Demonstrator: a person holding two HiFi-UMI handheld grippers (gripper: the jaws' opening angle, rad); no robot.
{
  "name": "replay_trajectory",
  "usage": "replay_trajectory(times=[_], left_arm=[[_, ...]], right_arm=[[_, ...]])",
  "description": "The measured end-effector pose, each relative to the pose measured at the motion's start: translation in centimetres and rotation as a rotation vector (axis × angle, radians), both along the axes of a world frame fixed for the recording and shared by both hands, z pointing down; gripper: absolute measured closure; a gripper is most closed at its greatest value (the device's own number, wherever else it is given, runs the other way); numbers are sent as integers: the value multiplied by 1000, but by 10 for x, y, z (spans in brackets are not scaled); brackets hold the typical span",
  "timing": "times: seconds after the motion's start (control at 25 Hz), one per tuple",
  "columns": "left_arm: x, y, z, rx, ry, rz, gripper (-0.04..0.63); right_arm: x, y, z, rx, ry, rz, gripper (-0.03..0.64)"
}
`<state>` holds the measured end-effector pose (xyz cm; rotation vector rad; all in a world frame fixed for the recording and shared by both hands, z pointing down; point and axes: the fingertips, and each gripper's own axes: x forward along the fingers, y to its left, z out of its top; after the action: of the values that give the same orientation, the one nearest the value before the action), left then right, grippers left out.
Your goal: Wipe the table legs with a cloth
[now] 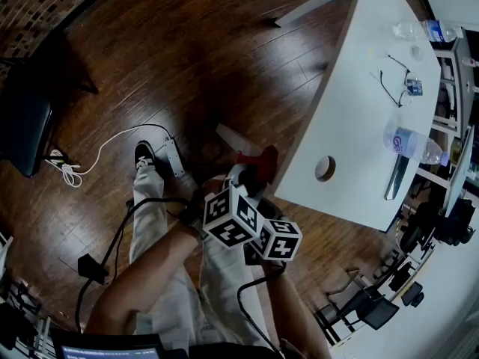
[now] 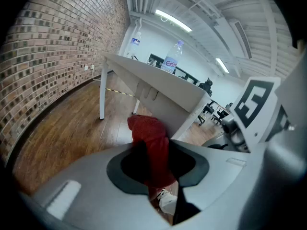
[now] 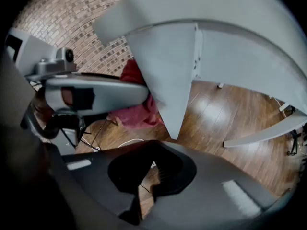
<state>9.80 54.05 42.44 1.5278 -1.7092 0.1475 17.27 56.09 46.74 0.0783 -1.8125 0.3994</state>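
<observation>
Grey left gripper [image 2: 153, 164] is clamped on the crumpled red fabric cloth [image 2: 149, 140] — the fabric runs up between its jaws and bunches out past the tips. In the right gripper view that bunch sits against the left edge of the white tapered table leg [image 3: 168, 80], below the white rectangular tabletop [image 1: 352, 103]. Grey right gripper [image 3: 146, 176] has its jaws pressed together with nothing in them, aimed steeply down at the dark brown wooden plank floor [image 1: 187, 58] beside the same leg. In the head view both marker cubes sit side by side, close to the table's near edge. On the tabletop: a clear plastic water bottle [image 1: 408, 144] standing near the round cable hole [image 1: 324, 168], a second clear bottle [image 1: 423, 30] at the far end, and dark-framed glasses [image 1: 395, 81] between them. Thin white cable [image 1: 112, 144] snakes over the floor, well apart from the table — red brick wall [image 2: 48, 56] behind.
</observation>
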Motion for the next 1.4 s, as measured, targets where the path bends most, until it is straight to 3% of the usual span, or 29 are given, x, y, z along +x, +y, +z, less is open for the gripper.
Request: replay_trajectory(times=[0.28, 0.56, 0.76, 1.0, 1.4], left_arm=[[2, 2, 38, -64, -109, 99, 488], [-2, 4, 102, -115, -123, 123, 486], [0, 7, 164, -150, -97, 147, 486], [14, 18, 244, -176, -30, 191, 486], [7, 11, 362, -181, 39, 140, 486]], right_arm=[[7, -11, 59, 47, 75, 42, 617], [18, -13, 100, 72, 116, 10, 617], [15, -15, 150, 81, 148, -3, 617], [-1, -5, 200, 35, 155, 69, 617], [-4, -10, 290, 48, 205, 69, 617]])
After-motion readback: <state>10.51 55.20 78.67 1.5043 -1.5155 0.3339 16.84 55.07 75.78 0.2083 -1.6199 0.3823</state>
